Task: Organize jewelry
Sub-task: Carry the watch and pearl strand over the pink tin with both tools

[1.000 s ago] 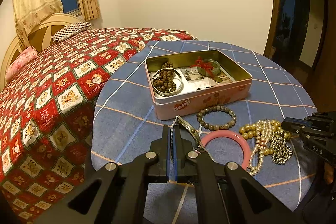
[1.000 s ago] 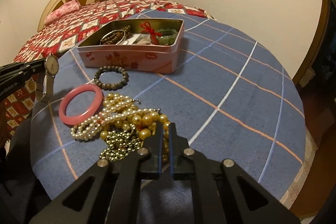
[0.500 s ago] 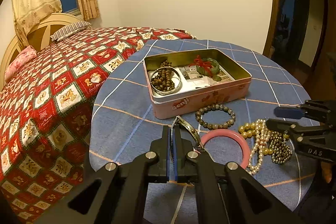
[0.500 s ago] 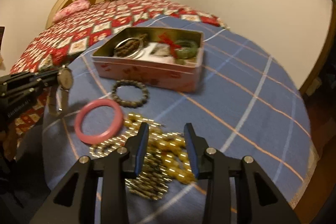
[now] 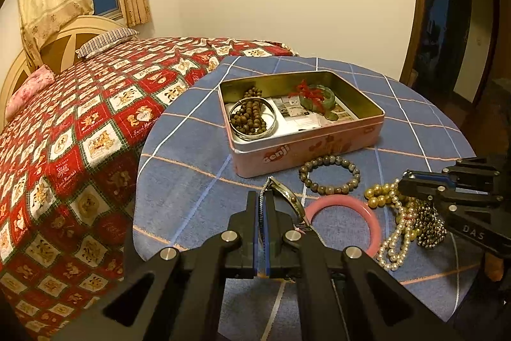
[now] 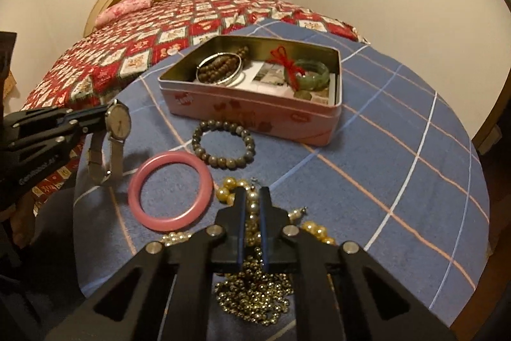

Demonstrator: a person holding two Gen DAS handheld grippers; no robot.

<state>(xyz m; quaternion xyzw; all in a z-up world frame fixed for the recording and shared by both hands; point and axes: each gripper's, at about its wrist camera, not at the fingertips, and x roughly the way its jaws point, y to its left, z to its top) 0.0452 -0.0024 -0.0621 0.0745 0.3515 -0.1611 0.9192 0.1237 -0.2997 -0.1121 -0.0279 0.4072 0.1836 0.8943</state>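
Observation:
My left gripper (image 5: pixel 262 200) is shut on a wristwatch (image 6: pixel 117 120) and holds it above the table's left side; the strap hangs down. My right gripper (image 6: pixel 252 197) is closed down over the tangle of pearl and gold bead necklaces (image 6: pixel 255 283), with a strand between the pads. It also shows in the left wrist view (image 5: pixel 404 181). A pink bangle (image 6: pixel 169 190) and a grey stone bead bracelet (image 6: pixel 223 144) lie on the cloth. The open pink tin (image 5: pixel 319 146) holds a brown bead bracelet inside a silver bangle (image 5: pixel 252 119) and a green bangle with red cord (image 5: pixel 316 99).
The round table (image 6: pixel 399 149) has a blue checked cloth. A bed with a red patchwork quilt (image 5: pixel 80 123) stands close on the left. A doorway (image 5: pixel 453 31) is at the right.
My right gripper opened, moved down and left onto the necklace pile, and has closed on the beads. My left gripper holds the watch almost still.

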